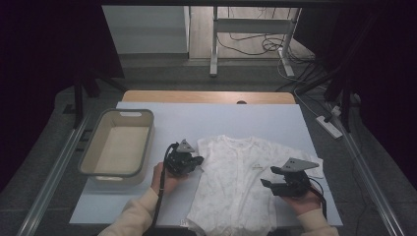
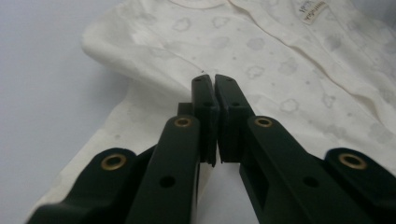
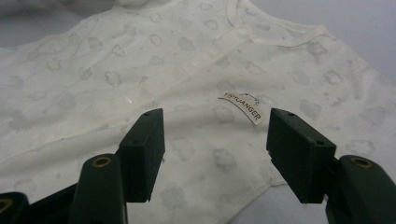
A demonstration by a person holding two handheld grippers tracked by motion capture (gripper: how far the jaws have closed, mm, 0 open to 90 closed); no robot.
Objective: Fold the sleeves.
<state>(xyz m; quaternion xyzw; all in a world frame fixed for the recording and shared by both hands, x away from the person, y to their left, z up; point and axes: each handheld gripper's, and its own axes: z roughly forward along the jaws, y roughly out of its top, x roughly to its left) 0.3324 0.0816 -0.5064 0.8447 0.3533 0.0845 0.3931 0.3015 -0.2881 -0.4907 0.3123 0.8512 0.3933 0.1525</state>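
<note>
Shirt lengthwise, collar far side.

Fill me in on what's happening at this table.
A person is working on a white cloud-print baby garment spread flat on the pale table, with a hand-held gripper in each hand. The left hand-held gripper is shut at the garment's folded sleeve edge; whether fabric is pinched cannot be told. The right hand-held gripper hovers open over the garment near its small sewn label. An empty beige plastic basket sits at the left.
</note>
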